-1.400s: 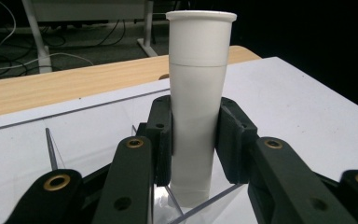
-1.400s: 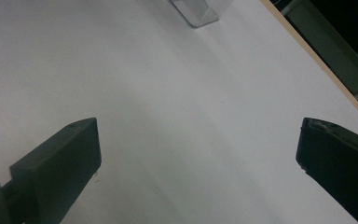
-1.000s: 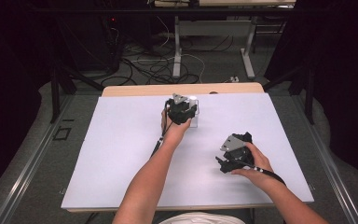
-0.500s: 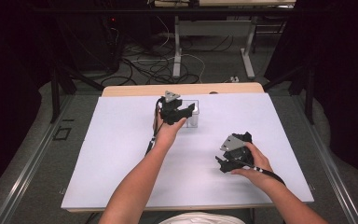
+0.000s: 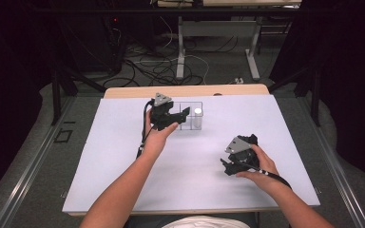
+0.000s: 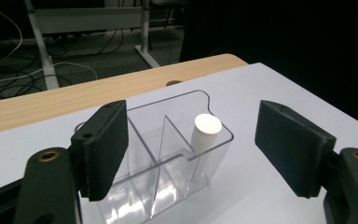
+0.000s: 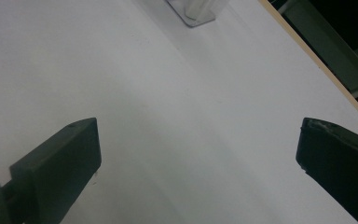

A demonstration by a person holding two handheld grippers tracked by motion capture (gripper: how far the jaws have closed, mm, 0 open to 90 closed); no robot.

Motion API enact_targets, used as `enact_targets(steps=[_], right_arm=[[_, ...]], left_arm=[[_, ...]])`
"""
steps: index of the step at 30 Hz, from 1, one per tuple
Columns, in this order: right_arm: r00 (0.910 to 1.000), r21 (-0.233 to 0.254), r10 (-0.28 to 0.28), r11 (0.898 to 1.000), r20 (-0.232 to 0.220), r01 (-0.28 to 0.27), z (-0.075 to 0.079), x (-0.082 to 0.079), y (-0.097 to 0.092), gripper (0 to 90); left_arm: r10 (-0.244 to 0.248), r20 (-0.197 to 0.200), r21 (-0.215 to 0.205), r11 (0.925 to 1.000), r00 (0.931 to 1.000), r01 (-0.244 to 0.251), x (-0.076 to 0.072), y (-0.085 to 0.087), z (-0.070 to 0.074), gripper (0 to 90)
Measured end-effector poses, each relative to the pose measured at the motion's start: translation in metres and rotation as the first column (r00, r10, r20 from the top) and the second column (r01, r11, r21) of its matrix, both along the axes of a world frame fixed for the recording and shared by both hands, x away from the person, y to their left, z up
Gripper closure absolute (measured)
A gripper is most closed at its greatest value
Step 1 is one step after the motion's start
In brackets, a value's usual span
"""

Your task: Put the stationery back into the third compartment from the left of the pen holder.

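left gripper (image 5: 179, 115) fingers just been opening, nothing between, white cylinder (image 6: 206, 132) dropped upright in clear divided box (image 6: 168, 154) right compartment; right gripper (image 7: 198, 163) spread wide, idling over near-right surface (image 5: 123, 156)

White sheet (image 5: 123, 161) on wood table (image 5: 133, 91); floor cables (image 5: 157, 66).

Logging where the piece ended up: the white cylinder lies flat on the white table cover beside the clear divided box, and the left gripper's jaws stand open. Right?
Not quite. The white cylinder stands upright inside an end compartment of the clear divided box, as the left gripper view shows. The left gripper does have open jaws, which have just been opening, gripping nothing.
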State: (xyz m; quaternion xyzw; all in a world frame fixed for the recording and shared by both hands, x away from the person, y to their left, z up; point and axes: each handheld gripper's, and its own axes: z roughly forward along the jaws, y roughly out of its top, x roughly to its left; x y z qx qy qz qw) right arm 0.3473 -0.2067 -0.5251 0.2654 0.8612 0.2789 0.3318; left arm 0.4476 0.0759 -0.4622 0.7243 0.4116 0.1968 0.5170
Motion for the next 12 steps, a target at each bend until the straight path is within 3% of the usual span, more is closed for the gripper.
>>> enact_targets(steps=[5,10,12], right_arm=[[1.0,-0.006,-0.007,1.0,0.004,0.007,0.0,0.001,-0.001,0.0],[0.9998,0.001,-0.018,1.0,0.002,0.018,-0.001,0.002,-0.003,0.0],[0.9996,0.006,-0.028,1.0,-0.01,0.028,-0.001,0.002,-0.004,0.0]], left_arm=[[-0.009,0.017,-0.019,0.9998,0.9998,0.009,-0.017,0.018,0.005,22.4],[-0.03,-0.023,-0.066,0.9974,0.9993,0.029,-0.034,0.04,0.006,15.5],[-0.01,-0.022,-0.049,0.9987,0.9997,0.009,-0.039,0.049,0.004,13.4]])
